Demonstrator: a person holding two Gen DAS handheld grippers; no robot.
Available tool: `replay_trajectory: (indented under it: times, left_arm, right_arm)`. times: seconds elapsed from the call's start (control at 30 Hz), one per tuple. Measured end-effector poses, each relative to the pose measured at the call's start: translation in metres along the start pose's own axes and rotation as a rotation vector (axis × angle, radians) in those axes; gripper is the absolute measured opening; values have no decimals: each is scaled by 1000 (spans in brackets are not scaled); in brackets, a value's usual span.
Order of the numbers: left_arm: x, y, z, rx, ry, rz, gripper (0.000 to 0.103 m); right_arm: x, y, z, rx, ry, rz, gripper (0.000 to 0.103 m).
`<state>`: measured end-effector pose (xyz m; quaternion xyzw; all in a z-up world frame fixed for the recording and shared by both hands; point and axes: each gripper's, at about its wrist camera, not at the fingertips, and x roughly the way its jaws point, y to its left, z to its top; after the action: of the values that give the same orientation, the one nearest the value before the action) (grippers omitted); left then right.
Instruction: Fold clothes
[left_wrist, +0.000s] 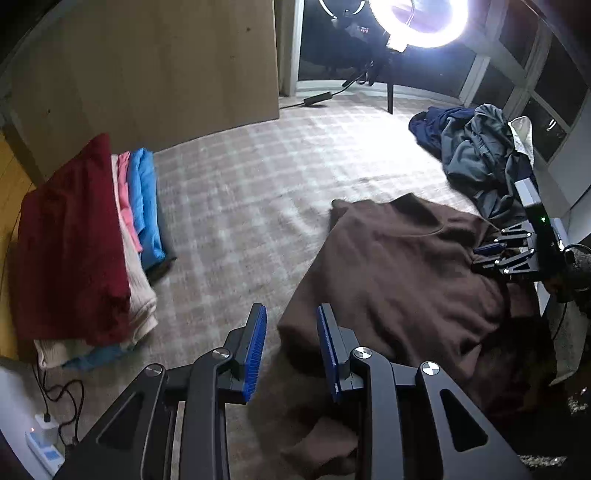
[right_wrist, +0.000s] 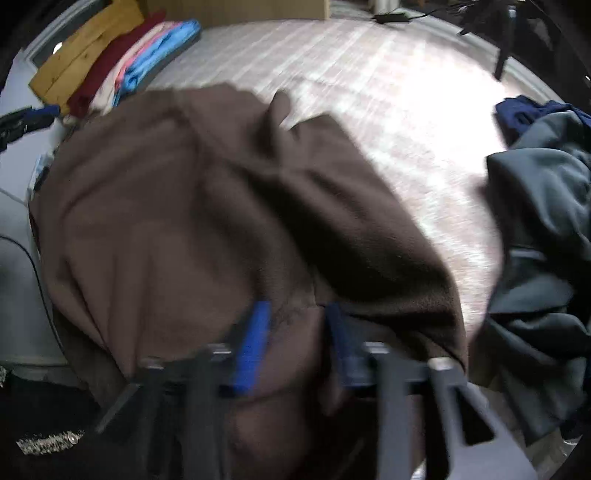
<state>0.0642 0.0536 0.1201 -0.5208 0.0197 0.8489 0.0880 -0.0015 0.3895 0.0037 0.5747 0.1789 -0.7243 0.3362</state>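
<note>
A brown fleece garment (left_wrist: 399, 273) lies rumpled on the plaid bed cover; it also fills the right wrist view (right_wrist: 192, 229). My left gripper (left_wrist: 291, 343) is open, its blue pads straddling the garment's near left edge without pinching it. My right gripper (right_wrist: 295, 339) shows blurred, with brown fabric between its blue pads; whether it grips is unclear. In the left wrist view the right gripper (left_wrist: 480, 254) sits at the garment's right edge, fingers close together against the cloth.
A stack of folded clothes (left_wrist: 85, 251), dark red, cream, pink and blue, lies at the left. A heap of unfolded grey and navy clothes (left_wrist: 476, 155) is at the right. A ring light (left_wrist: 421, 18) glares at the back. A power strip (left_wrist: 42, 443) is low left.
</note>
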Motion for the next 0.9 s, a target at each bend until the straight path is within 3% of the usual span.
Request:
replay_trajectory:
  times: [0.03, 0.2, 0.3, 0.37, 0.47, 0.5, 0.57, 0.77, 0.83, 0.87, 0.9]
  left_arm:
    - [1, 2, -1, -5, 1, 3, 27]
    - [2, 1, 0, 4, -1, -32, 27]
    - [3, -4, 8, 4, 5, -89, 38]
    - [7, -13, 14, 24, 12, -126, 41]
    - [21, -37, 25, 83, 33, -147, 45]
    - [27, -46, 31, 101, 45, -159, 45]
    - [39, -60, 42, 138, 66, -175, 45]
    - [54, -75, 79, 183, 85, -217, 46]
    - [54, -73, 94, 195, 75, -215, 53]
    - [59, -72, 100, 198, 80, -231, 65]
    - [68, -73, 105, 203, 105, -256, 67]
  right_arm:
    - [-5, 0, -1, 6, -12, 0, 9]
    - [-89, -20, -19, 109, -201, 51, 7]
    - [-146, -49, -39, 187, -324, 69, 7]
    - [-164, -77, -53, 257, -375, 37, 7]
    - [-129, -107, -66, 310, -241, -166, 7]
    - [-115, -116, -72, 330, -196, -181, 7]
    - [-93, -128, -85, 366, -143, -152, 7]
    - [-88, -135, -93, 372, -158, -75, 7]
    - [-91, -139, -94, 372, -161, -55, 7]
    - [-91, -140, -94, 370, -161, -50, 7]
    - [-90, -140, -94, 367, -161, -48, 8]
